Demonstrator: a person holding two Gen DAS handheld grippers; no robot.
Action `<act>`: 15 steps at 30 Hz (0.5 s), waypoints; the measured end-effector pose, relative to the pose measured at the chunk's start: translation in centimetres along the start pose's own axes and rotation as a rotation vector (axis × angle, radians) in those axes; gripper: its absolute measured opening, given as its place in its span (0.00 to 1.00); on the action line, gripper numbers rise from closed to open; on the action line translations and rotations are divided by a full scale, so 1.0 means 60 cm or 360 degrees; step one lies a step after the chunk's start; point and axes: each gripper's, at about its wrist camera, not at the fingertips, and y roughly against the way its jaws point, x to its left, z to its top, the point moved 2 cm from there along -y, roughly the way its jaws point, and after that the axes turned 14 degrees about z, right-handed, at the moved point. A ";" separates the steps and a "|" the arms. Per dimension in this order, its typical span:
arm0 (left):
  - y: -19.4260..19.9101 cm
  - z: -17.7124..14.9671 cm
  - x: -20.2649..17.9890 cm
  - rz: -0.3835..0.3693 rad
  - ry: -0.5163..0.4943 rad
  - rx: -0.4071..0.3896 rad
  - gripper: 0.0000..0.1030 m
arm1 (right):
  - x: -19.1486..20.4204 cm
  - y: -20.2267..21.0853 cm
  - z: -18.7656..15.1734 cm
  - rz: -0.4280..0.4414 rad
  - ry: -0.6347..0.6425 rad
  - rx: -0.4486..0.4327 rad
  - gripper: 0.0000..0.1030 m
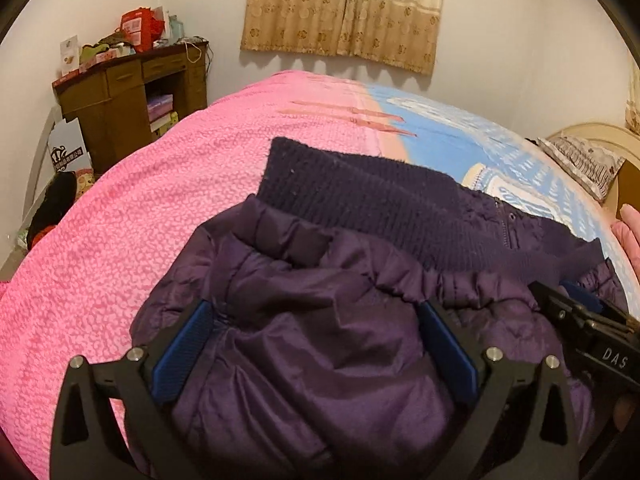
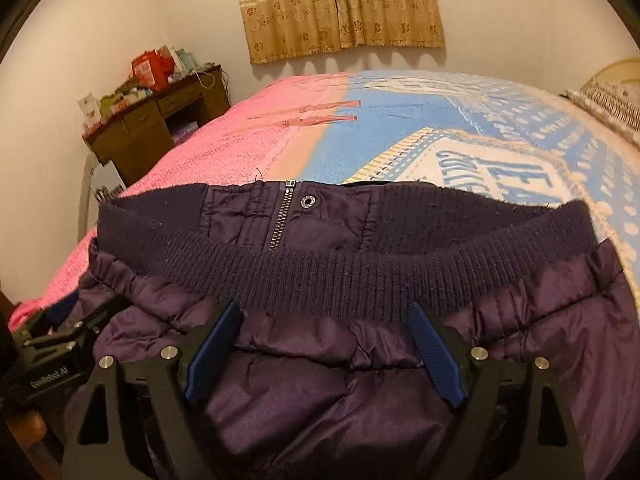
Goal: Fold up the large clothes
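- Jacket [image 1: 320, 312], dark purple puffer with ribbed knit hem, lies on the bed [image 1: 140, 208] at the near edge, part on the pink cover, part on the blue one.
- Left wrist view: left gripper [image 1: 316, 344] is spread wide, blue pads [image 1: 188, 348] either side of a puffy mound of shell fabric; nothing pinched, released.
- Same view: right gripper [image 1: 592, 320] shows at the jacket's right side; only its body visible, can't tell its state from here.
- Ribbed hem [image 1: 360, 200] sits beyond the mound, towards the bed's far side.
- Right wrist view: right gripper [image 2: 324, 352] also wide apart, pads [image 2: 436, 356] resting on quilted fabric just below the rib band [image 2: 340, 276]; holding nothing.
- Same view: zipper [image 2: 282, 220] and a snap [image 2: 308, 201] sit mid-hem; left gripper [image 2: 68, 332] at the jacket's left edge.
- Handling, my guess: light, soft, springy fill; shiny shell looks slippery, likely to slide off the pads and puff back open after a fold.
- Best hold looks like the knit band or a seam at the outer corners, one gripper each, not the slick padded middle.
- Zipper and snap are hard spots; avoid pinching there.
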 end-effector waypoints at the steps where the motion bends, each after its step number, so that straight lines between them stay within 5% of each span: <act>1: 0.000 -0.001 0.001 -0.0002 0.0003 -0.0003 1.00 | -0.002 -0.002 0.001 0.0007 -0.0004 0.0000 0.85; 15: -0.003 -0.006 0.001 -0.0006 0.0017 0.0008 1.00 | -0.010 -0.029 0.007 0.0032 -0.0018 0.0042 0.90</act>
